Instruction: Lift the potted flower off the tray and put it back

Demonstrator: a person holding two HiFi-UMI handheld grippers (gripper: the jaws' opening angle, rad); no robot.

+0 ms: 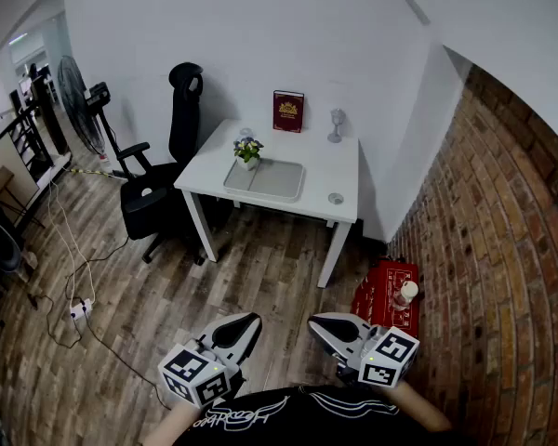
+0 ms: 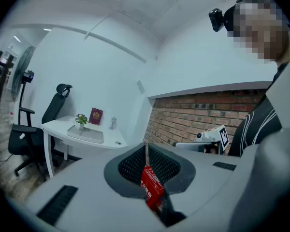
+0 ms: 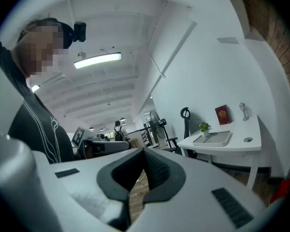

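The potted flower [image 1: 248,151] is a small green plant with pale blooms in a white pot, upright on the far left corner of the grey tray [image 1: 270,182] on the white table [image 1: 339,170]. Both grippers hang close to my body, far back from the table. My left gripper [image 1: 241,328] has its jaws together and holds nothing, and so does my right gripper [image 1: 326,328]. The left gripper view shows its shut jaws [image 2: 146,146], with flower [image 2: 81,120] and tray [image 2: 89,135] far off. The right gripper view shows its closed tips [image 3: 144,151] and the flower [image 3: 204,127] in the distance.
A red book [image 1: 288,111] and a silver goblet [image 1: 336,124] stand at the table's back edge. A black office chair [image 1: 163,189] and a fan [image 1: 79,100] are to its left. A red box [image 1: 388,295] lies by the brick wall [image 1: 502,249]. Cables [image 1: 79,309] cross the wood floor.
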